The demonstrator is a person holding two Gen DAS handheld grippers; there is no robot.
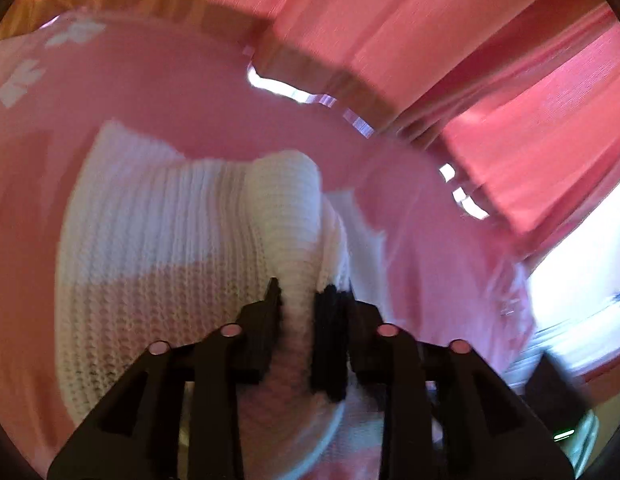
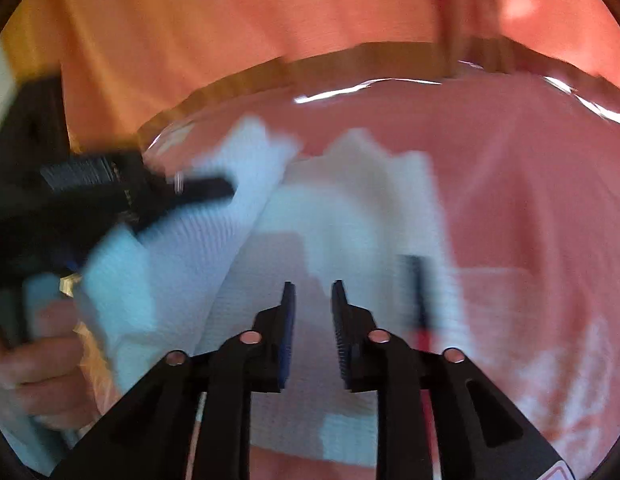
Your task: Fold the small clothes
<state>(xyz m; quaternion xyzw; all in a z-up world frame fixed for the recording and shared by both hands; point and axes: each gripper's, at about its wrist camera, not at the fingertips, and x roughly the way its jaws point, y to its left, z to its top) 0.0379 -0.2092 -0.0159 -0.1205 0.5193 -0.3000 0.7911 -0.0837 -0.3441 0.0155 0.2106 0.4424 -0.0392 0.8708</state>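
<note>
A white knit garment lies on a pink cloth with white flowers. My left gripper is shut on a raised fold of the knit, which bulges up between its two fingers. In the right wrist view the same garment is spread flat below my right gripper, whose jaws stand a little apart with nothing pinched between them. At the left of that view, the left gripper lifts the garment's left part, and a hand grips its handle. Both views are motion-blurred.
A wooden table edge runs along the far side, with a pink-red curtain behind it. A thin dark object with a red end lies at the garment's right edge, too blurred to name. Bright window light shows at the right.
</note>
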